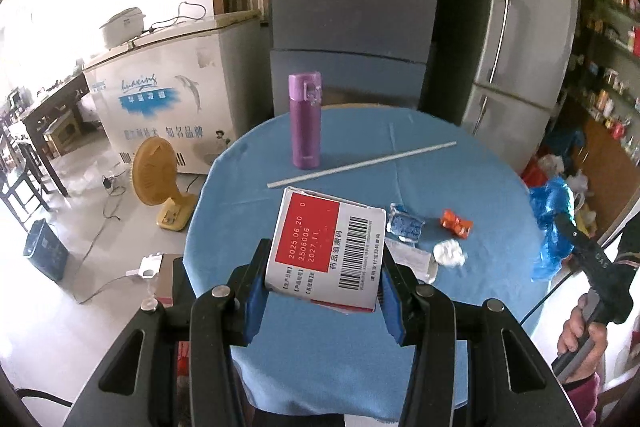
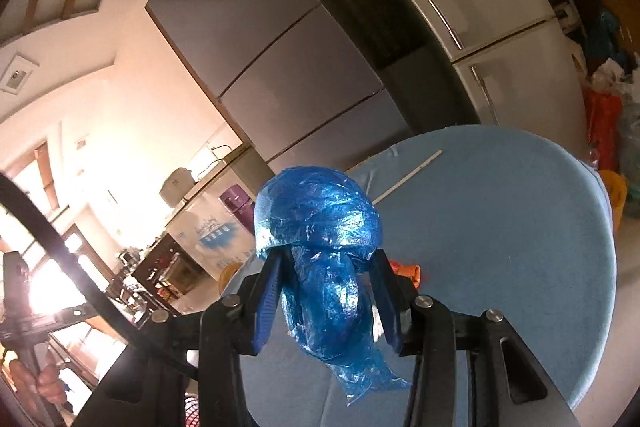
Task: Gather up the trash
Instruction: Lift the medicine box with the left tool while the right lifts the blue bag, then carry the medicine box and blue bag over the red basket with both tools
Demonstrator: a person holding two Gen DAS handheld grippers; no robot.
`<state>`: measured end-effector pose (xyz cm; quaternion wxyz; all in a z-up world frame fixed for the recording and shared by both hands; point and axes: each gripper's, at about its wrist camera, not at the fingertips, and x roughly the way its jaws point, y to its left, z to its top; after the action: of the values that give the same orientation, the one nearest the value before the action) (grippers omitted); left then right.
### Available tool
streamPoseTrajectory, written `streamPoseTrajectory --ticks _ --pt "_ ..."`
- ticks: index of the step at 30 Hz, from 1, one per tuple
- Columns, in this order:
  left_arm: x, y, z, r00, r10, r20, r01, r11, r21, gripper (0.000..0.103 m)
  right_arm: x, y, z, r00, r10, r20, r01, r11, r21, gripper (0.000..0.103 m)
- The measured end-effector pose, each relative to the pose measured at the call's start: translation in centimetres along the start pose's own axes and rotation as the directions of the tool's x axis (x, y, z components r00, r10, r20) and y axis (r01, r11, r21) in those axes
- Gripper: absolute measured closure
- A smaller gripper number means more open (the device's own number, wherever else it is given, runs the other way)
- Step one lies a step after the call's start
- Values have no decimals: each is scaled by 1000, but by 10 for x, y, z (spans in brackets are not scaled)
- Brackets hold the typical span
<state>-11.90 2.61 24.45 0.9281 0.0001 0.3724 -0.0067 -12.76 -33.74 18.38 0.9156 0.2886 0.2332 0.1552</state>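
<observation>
My left gripper (image 1: 324,267) is shut on a red and white medicine box (image 1: 326,245) and holds it above the blue round table (image 1: 460,163). On the table to its right lie a blue foil packet (image 1: 405,223), an orange wrapper (image 1: 456,223) and a white crumpled tissue (image 1: 450,253). My right gripper (image 2: 326,291) is shut on a blue plastic bag (image 2: 320,227), held above the table (image 2: 500,227); the bag also shows at the right in the left wrist view (image 1: 554,223). The orange wrapper (image 2: 408,273) peeks out behind the right finger.
A purple flask (image 1: 305,121) stands at the table's far side, and a long white stick (image 1: 362,165) lies beside it. Fridges (image 1: 516,47) stand behind the table. A chest freezer (image 1: 168,99), a yellow fan (image 1: 156,175) and a dark bin (image 1: 45,249) are on the left.
</observation>
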Motion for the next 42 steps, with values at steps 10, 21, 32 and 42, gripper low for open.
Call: streamPoseTrajectory --ticks 10,21,32,42 --pt "18 -32 -10 993 78 -93 -79 997 -13 53 34 -15 9 988 139 -73 -138 990 28 57" --pt "-43 1 -54 963 246 -110 -261 951 -164 53 94 21 9 922 330 -204 -331 943 26 57" --pt "-19 -14 -46 998 48 -42 -51 996 -74 53 19 38 -14 978 158 -138 -169 983 -71 57" --pt "-10 -30 -51 989 -149 -2 149 987 53 53 -27 70 -23 996 -26 -82 18 995 -100 57"
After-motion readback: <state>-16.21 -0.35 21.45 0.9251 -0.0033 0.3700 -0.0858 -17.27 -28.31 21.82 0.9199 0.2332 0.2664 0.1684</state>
